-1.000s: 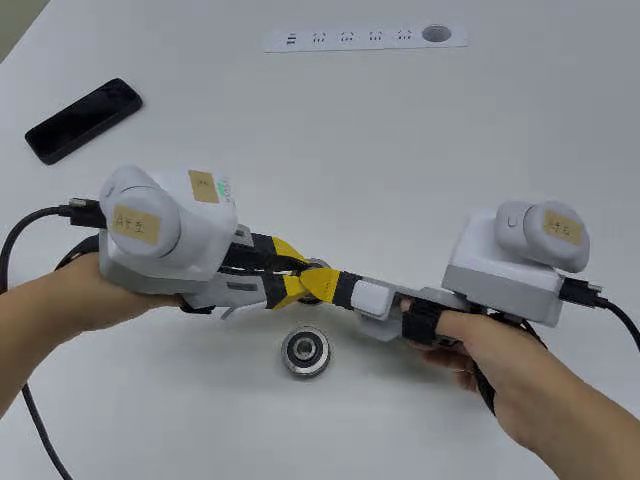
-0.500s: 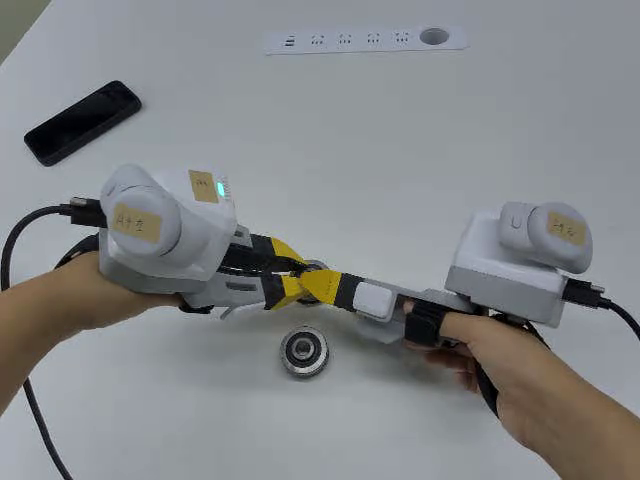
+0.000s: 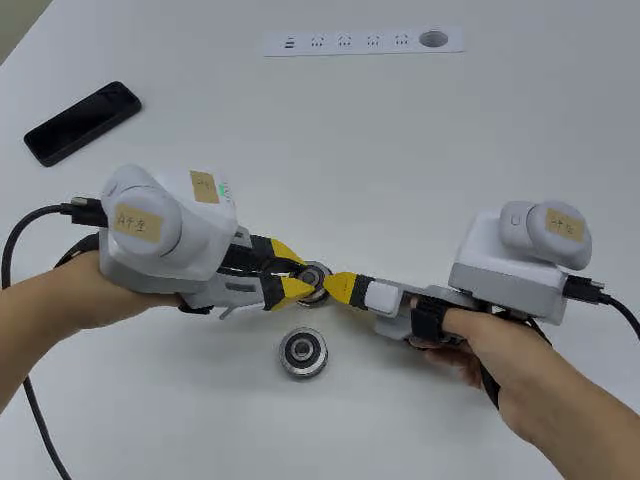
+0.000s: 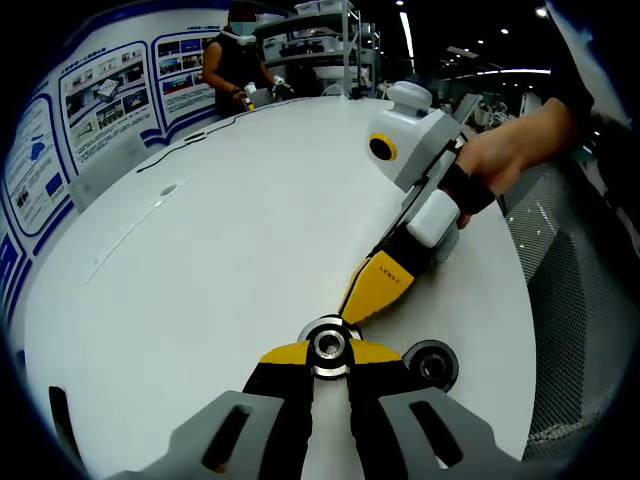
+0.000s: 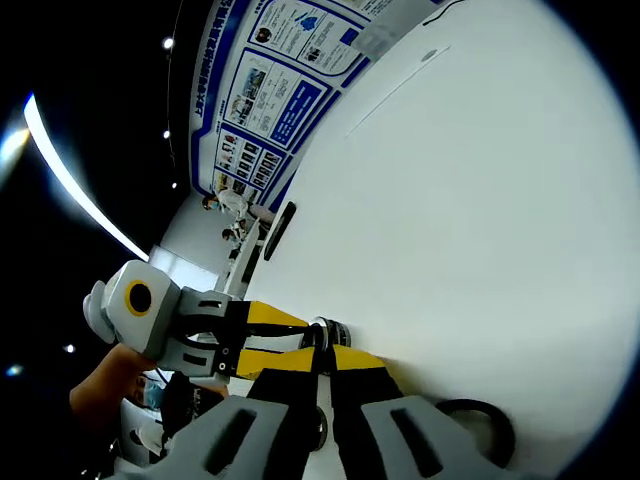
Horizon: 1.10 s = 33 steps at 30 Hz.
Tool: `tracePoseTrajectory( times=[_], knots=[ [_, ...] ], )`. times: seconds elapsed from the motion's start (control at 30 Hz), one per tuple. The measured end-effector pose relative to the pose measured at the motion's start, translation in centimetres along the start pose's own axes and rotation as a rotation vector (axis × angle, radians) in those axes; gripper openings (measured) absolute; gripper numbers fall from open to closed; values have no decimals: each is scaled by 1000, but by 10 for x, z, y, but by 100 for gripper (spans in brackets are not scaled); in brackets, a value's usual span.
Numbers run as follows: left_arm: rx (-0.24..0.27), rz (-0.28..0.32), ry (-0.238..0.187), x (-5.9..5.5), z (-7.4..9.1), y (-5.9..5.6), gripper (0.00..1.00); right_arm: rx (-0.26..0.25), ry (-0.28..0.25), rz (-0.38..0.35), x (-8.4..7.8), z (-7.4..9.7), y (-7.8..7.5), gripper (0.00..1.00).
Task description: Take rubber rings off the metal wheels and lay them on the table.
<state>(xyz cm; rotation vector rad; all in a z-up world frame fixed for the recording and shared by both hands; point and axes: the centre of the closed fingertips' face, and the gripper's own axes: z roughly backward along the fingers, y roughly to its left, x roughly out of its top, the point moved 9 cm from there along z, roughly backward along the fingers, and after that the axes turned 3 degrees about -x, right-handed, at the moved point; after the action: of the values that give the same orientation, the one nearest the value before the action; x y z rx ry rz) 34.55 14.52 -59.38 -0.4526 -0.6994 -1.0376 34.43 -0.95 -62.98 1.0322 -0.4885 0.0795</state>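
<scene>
Metal wheel (image 3: 315, 280) axle-up, clamped in left hand-held gripper (image 3: 300, 274); right hand-held gripper (image 3: 336, 288) jaws together, tips at its rim

No legible txt; tan labels (image 3: 137, 222) unreadable.

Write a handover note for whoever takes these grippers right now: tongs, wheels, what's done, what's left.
Left tongs: shut on a wheel.
Right tongs: shut, tips at that wheel's rim; whether they pinch rubber is unclear.
Second wheel: on the table, nearer you, ring on.
Done: no ring laid down yet.
Left: strip both rings and lay them on the table.
</scene>
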Motion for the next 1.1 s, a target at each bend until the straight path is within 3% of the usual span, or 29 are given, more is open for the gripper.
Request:
tracePoseTrajectory(
  times=[0.57,1.1],
  knots=[
    [1,-1,0,1,0,-1,12,-24,2,-22,1,2,2,2],
    [2,-7,0,2,0,-2,12,-57,-13,14,2,0,11,1]
  ],
)
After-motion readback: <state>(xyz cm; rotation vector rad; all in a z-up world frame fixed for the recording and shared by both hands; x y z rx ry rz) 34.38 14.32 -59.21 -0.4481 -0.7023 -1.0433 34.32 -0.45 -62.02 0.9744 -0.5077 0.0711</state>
